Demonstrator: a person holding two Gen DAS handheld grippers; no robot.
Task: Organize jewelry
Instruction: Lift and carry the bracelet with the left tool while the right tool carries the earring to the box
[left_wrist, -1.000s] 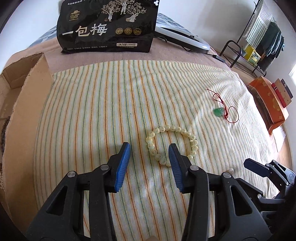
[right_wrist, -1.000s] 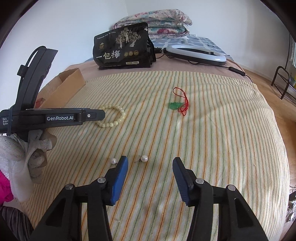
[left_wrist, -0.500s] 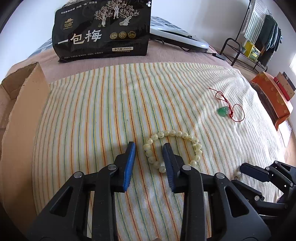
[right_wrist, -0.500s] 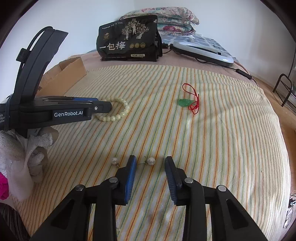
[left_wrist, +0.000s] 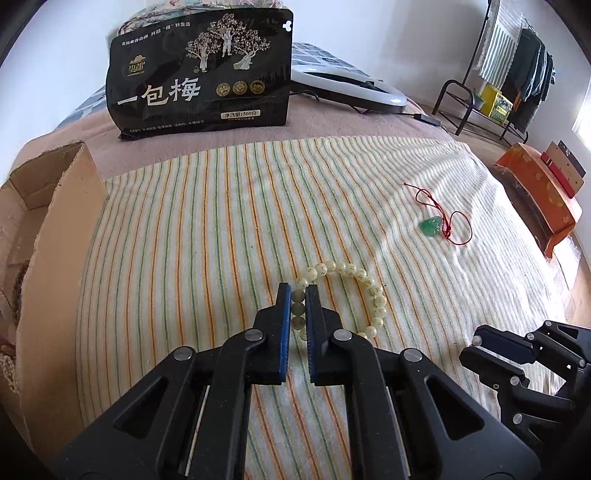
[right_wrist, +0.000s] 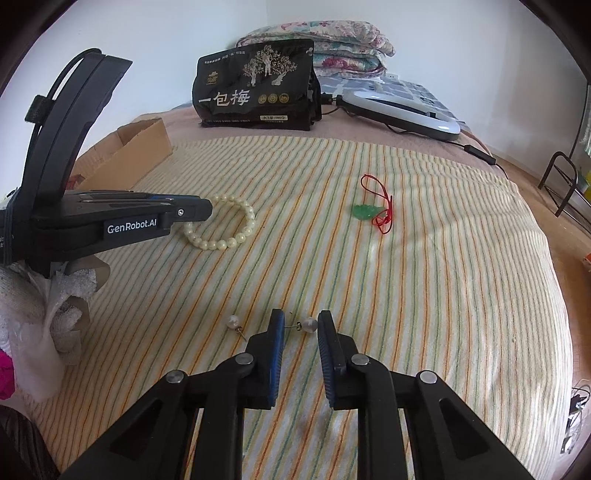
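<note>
Striped cloth (left_wrist: 207, 229), cream with orange and green lines, is covering most of a bed (left_wrist: 332, 122) and filling the middle of both views. At the upper left of the left wrist view a black snack bag (left_wrist: 199, 70) with white Chinese lettering is standing upright on the pinkish bedding, and a white and grey appliance (left_wrist: 347, 86) is lying just to its right. An open cardboard box (left_wrist: 48, 206) is sitting along the left edge, beside the cloth. A clothes rack (left_wrist: 517, 74) is standing in the upper right corner.

The left tool (left_wrist: 298, 291) is reaching in from the bottom centre, its blue pads pressing on the near-left beads of a pale bead bracelet (left_wrist: 354, 275), which is lying on the cloth at mid-frame with the rest of its loop curving out to the right. In the right wrist view the right tool (right_wrist: 300, 319) is closing, its jaws standing either side of a pearl stud earring (right_wrist: 309, 325) at lower centre; the pearl is lying close to the right pad, and I cannot tell whether either pad is touching it. A second pearl earring (right_wrist: 233, 322) is lying just left of that tool. A green pendant on a red cord (right_wrist: 367, 211) is resting well apart, toward the upper right of centre.
</note>
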